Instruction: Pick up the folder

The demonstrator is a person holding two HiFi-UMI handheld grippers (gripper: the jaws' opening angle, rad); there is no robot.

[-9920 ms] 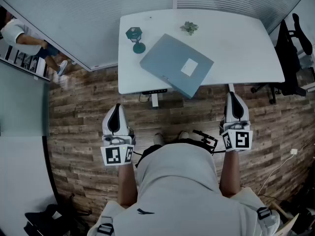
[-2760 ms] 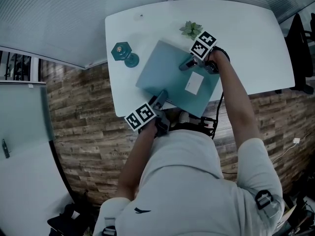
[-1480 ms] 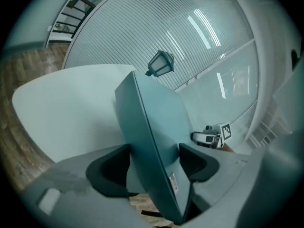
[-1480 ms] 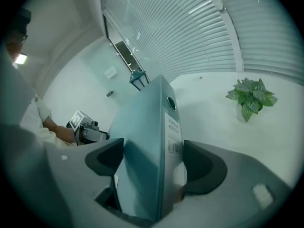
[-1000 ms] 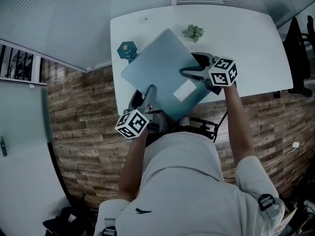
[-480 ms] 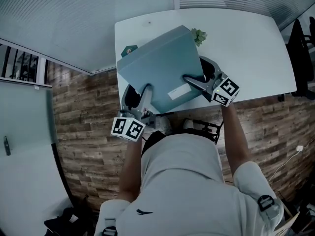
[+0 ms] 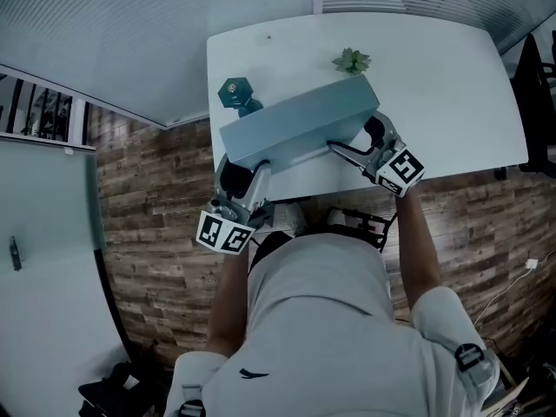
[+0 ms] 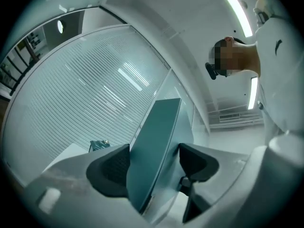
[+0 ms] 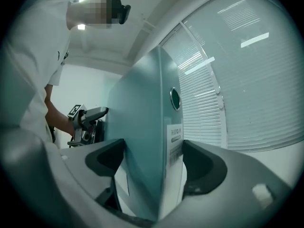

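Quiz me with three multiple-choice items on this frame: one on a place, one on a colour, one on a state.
1. Where is the plant?
A) on the table, beyond the folder
B) on the floor
C) on top of the folder

2. What colour is the folder's label?
A) red
B) white
C) black

3. How is the folder now?
A) lying flat on the table
B) lying on the floor
C) tipped up on edge, gripped at both ends

Answers:
1 A: in the head view the plant stands on the table past the folder's far edge.
2 B: the right gripper view shows the label white against the teal cover.
3 C: the left tongs and the right tongs each clamp the folder, which stands steeply.
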